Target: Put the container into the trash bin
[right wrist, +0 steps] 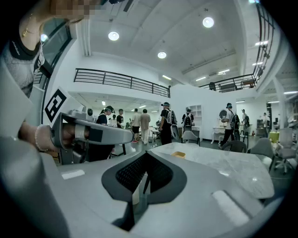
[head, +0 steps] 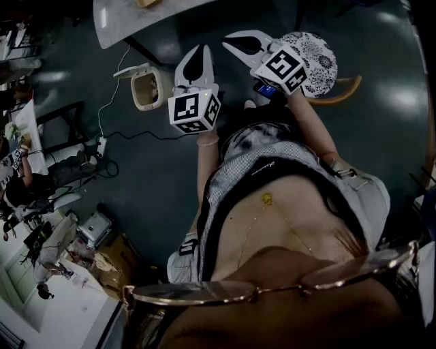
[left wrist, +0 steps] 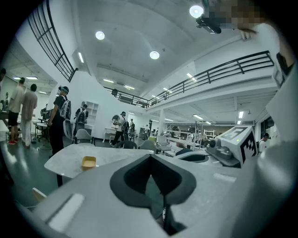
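Observation:
A small yellow container (left wrist: pixel 88 162) sits on the pale marble table (left wrist: pixel 65 160), some way beyond both grippers; it shows at the table's far side (right wrist: pixel 178 154) in the right gripper view and at the top edge (head: pixel 146 3) in the head view. The cream trash bin (head: pixel 150 87) stands on the dark floor below the table's corner, just left of my left gripper (head: pixel 199 48). My left gripper (left wrist: pixel 151 156) is shut and empty. My right gripper (head: pixel 227 39) is held beside it, also shut with nothing in it (right wrist: pixel 146 153). Both point roughly level toward the table.
A chair with a patterned round cushion (head: pixel 315 58) stands to the right of the grippers. A cable and a power strip (head: pixel 102 144) lie on the floor at the left, near desks and boxes. Several people (right wrist: pixel 165 123) stand beyond the table.

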`<move>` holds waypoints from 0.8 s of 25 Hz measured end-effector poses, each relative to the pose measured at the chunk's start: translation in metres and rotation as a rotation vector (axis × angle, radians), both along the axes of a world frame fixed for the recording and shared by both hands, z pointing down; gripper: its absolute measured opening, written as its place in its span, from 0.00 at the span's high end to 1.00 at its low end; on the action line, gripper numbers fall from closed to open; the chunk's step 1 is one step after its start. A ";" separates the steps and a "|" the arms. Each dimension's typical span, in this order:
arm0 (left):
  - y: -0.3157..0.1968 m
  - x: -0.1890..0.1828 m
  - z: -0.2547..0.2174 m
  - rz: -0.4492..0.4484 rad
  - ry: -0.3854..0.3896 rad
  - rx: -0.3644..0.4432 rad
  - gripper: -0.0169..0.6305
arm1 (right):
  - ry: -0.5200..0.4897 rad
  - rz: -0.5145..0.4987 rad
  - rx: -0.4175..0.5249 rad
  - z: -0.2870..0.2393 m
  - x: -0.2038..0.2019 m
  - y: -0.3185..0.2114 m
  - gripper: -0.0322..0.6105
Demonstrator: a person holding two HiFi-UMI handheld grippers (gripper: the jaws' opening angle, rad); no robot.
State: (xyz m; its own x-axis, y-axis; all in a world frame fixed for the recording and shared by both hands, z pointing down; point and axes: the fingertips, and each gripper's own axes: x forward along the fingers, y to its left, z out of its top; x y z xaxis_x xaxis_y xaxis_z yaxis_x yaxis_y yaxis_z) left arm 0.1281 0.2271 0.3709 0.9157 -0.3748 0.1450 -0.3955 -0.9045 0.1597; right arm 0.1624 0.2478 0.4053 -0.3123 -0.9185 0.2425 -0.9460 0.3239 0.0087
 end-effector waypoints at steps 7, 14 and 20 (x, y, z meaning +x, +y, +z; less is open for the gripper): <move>-0.001 0.000 0.002 0.001 0.005 -0.012 0.97 | -0.054 -0.011 0.016 -0.001 0.000 -0.001 0.91; -0.031 -0.008 0.007 -0.011 0.038 -0.071 0.97 | -0.104 -0.012 0.036 -0.004 0.003 -0.027 0.91; -0.081 -0.005 0.014 -0.015 0.047 -0.080 0.97 | -0.086 0.000 0.045 0.001 0.003 -0.073 0.91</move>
